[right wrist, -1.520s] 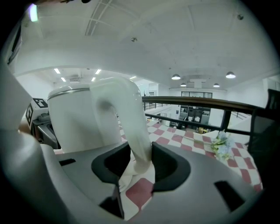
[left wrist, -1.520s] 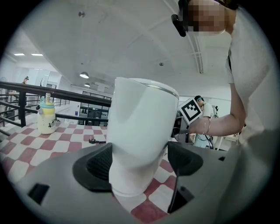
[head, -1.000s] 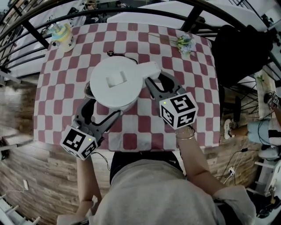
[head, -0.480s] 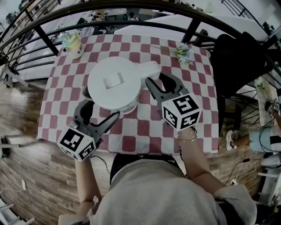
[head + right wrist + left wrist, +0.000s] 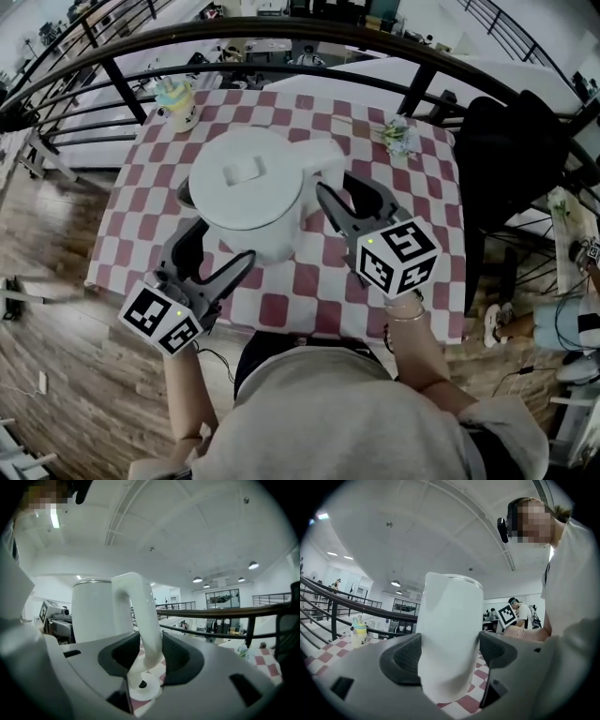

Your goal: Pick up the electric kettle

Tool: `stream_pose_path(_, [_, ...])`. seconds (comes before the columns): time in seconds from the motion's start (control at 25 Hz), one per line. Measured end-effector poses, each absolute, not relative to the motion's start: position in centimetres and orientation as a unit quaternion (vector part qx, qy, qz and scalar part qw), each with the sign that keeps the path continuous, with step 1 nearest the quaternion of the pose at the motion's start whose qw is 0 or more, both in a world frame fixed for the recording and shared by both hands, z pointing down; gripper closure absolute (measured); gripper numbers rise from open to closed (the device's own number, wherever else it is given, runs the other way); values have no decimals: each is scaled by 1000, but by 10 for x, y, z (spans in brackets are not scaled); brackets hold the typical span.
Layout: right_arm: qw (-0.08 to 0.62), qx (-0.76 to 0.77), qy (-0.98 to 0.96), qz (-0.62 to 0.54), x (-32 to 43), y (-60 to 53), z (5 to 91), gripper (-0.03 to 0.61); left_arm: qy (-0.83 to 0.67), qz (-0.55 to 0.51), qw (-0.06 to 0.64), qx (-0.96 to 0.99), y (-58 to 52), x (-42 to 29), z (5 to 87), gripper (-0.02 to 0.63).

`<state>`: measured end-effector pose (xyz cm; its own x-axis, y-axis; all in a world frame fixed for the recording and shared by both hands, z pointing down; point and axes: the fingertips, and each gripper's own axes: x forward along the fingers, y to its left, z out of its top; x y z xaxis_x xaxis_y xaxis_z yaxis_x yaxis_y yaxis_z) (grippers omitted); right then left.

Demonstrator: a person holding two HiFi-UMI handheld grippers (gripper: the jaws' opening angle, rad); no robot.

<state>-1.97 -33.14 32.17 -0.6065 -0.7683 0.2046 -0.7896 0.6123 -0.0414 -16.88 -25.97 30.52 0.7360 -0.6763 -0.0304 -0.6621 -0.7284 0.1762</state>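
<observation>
The white electric kettle hangs above the red-and-white checked table, carried between both grippers. My left gripper is shut on the kettle's round body, its pads pressing either side of the lower wall, with the gripper pointing level. My right gripper is shut on the curved white handle, near the handle's lower end, and the gripper tilts slightly down. The kettle stands upright with its lid closed.
A yellow-green cup stands at the table's far left corner and a small flower bunch at the far right. A dark railing runs behind the table. A black chair is to the right. A white disc lies below the handle.
Both grippers have risen with the kettle still held between them. It now looks nearer the head camera, and more of the table shows around it.
</observation>
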Motion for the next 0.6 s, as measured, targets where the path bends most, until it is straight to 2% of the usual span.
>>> stream_pose_path(0.6, [103, 420, -900, 59, -10, -303, 333, 425, -379, -43, 90, 920, -227, -156, 316, 212])
